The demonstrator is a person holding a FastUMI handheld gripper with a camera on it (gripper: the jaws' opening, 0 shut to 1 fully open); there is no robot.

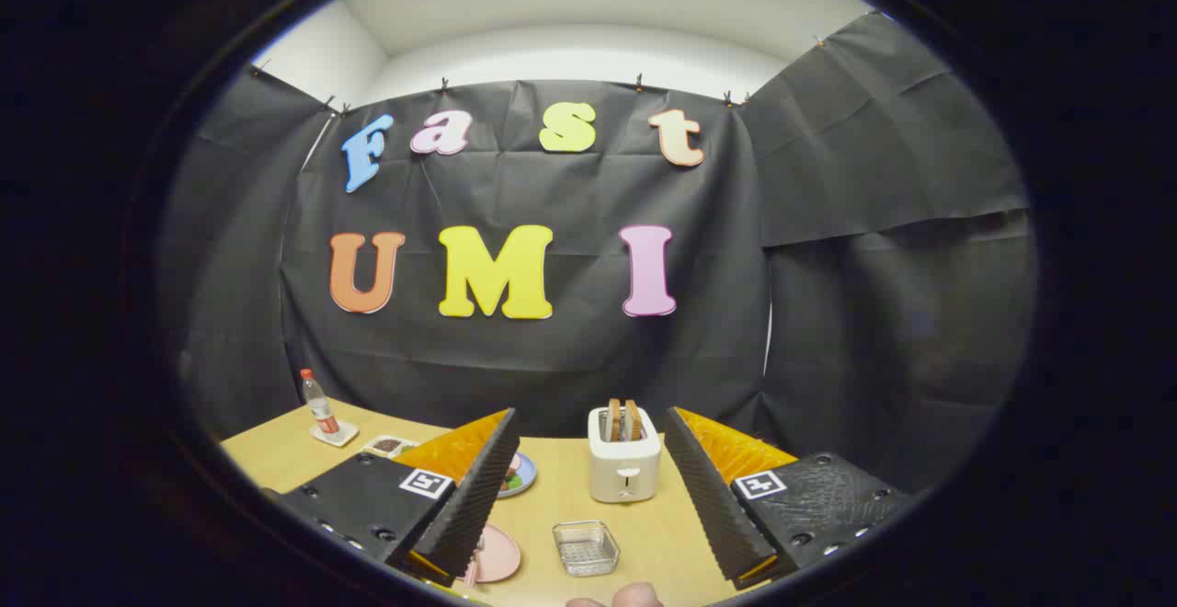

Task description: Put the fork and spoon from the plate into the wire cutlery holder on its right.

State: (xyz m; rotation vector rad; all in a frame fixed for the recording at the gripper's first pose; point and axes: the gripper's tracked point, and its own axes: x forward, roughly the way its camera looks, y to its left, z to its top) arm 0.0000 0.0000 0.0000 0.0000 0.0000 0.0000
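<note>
Gripper (588, 474) fingers stand spread wide apart above the wooden table (657, 533), grasping nothing. Between them, close in, sits the wire cutlery holder (586, 547), its basket empty as far as can be seen. To its left a pink plate (497, 555) lies partly hidden behind the left finger; cutlery on it cannot be made out clearly. Beyond the holder stands a white toaster (624, 466) with two slices in its slots. A blue plate (518, 475) holds food. A bottle (318, 405) stands on a small tray farther left.
</note>
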